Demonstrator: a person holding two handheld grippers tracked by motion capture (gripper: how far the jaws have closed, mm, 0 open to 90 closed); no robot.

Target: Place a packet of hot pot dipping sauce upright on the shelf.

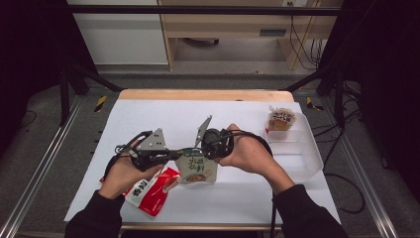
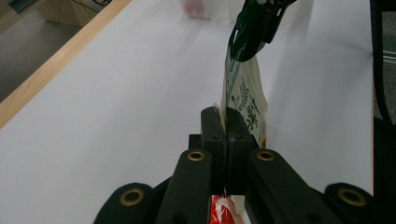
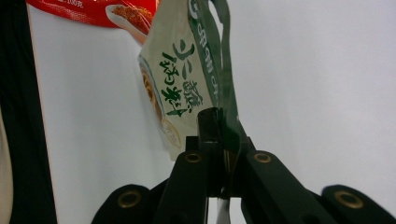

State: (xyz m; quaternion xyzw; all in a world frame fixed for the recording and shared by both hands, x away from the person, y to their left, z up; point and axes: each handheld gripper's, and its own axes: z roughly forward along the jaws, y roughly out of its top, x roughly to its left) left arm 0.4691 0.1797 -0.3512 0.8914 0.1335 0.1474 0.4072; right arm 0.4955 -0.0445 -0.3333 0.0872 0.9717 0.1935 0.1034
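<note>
Both grippers, left gripper [image 1: 171,154] and right gripper [image 1: 207,147], now pinch the cream-and-green foil snack pouch [image 1: 196,168] by its top edge, lifted beside the red packet [image 1: 151,191], while the clear plastic bin [image 1: 302,148] waits with one packet inside

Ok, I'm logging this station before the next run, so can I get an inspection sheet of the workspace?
Surface: white sheet over a wooden table.
Job's things: cream snack pouch with green lettering, held up between both grippers.
Clutter: red foil snack packet lying under the left hand; clear plastic bin at the right edge, holding an orange-labelled packet.
Grippers: left gripper shut on the pouch's top edge; right gripper shut on the same edge.
Cables: black cable looping over the right hand.
Surroundings: dark frame rails, grey floor, wooden furniture behind.
</note>
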